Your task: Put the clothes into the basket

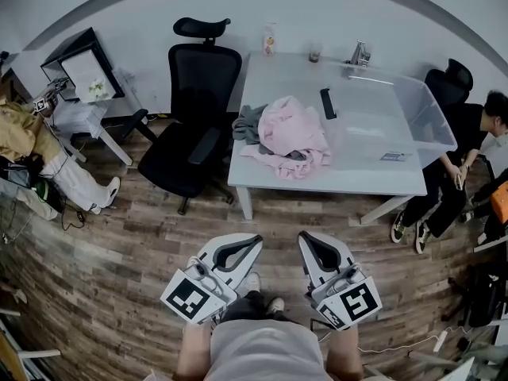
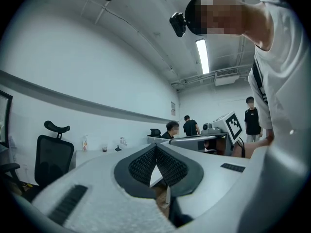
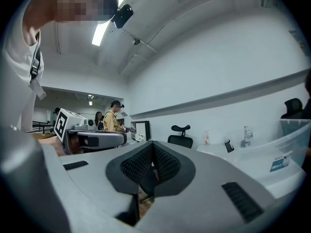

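Observation:
A pile of pink clothes (image 1: 292, 133) lies on the white table (image 1: 317, 182), with a grey garment (image 1: 250, 124) at its left edge. To their right on the same table stands a clear plastic basket (image 1: 429, 117), which also shows at the right edge of the right gripper view, basket (image 3: 295, 136). My left gripper (image 1: 252, 241) and right gripper (image 1: 306, 238) are held side by side, low and close to my body, well short of the table. Both point level toward it. The left gripper (image 2: 156, 147) and the right gripper (image 3: 153, 144) are shut with nothing between their pads.
A black office chair (image 1: 194, 133) stands at the table's left end. A person sits at its right end (image 1: 464, 161). A black slim object (image 1: 326, 103), a bottle (image 1: 269, 40) and a small metal fixture (image 1: 359, 54) are on the table. Clutter lines the left wall (image 1: 48, 149). Wooden floor lies between me and the table.

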Tool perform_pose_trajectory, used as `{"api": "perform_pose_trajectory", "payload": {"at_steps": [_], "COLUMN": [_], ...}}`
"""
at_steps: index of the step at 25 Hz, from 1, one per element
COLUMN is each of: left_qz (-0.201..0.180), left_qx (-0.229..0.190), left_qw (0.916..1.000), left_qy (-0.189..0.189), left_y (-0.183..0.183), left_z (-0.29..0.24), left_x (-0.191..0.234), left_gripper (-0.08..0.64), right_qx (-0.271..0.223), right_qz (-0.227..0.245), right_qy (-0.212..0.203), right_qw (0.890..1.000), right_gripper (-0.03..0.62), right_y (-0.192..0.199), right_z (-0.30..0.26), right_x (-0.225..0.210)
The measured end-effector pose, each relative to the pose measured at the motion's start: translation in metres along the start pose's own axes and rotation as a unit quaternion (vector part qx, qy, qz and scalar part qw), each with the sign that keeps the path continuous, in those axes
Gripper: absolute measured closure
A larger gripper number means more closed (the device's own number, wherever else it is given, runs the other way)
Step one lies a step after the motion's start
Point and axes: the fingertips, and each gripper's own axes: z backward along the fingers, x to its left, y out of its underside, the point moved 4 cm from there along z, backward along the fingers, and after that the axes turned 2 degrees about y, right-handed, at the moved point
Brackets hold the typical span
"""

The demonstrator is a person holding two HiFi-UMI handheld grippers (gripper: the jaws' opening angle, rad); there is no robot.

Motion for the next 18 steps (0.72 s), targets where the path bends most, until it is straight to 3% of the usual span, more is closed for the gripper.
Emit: {"api": "perform_pose_trajectory", "payload": {"at_steps": [2,5,9,18], "left_qz": [0.009,-0.008,0.015,0.015], "left_qx": [0.008,-0.003,0.01,0.01], "left_qw": [0.9999,0.9999,0.9998,0.9993], "left_qy": [0.003,0.009,0.013,0.033], "left_y": [0.002,0.002,0.0,0.001], "left_z": [-0.004,-0.009,-0.012,-0.02], "left_x": [0.014,0.036,0.058,0.1], "left_gripper": [0.555,0.555,0.555,0.555], "right_qx": [0.001,0.003,-0.003,-0.002], "right_qz": [0.003,0.007,0.015,0.025], "right_qy": [0.002,0.005,0.002,0.025], "right_qw": [1.0,1.0,1.0,0.999], "right_gripper": [0.588,0.588,0.588,0.588], "right_y": [-0.001,-0.001,-0.002,-0.003], "right_z": [-0.013,-0.031,-0.054,-0.094], "right_x": [-0.003,-0.008,-0.01,-0.019]}}
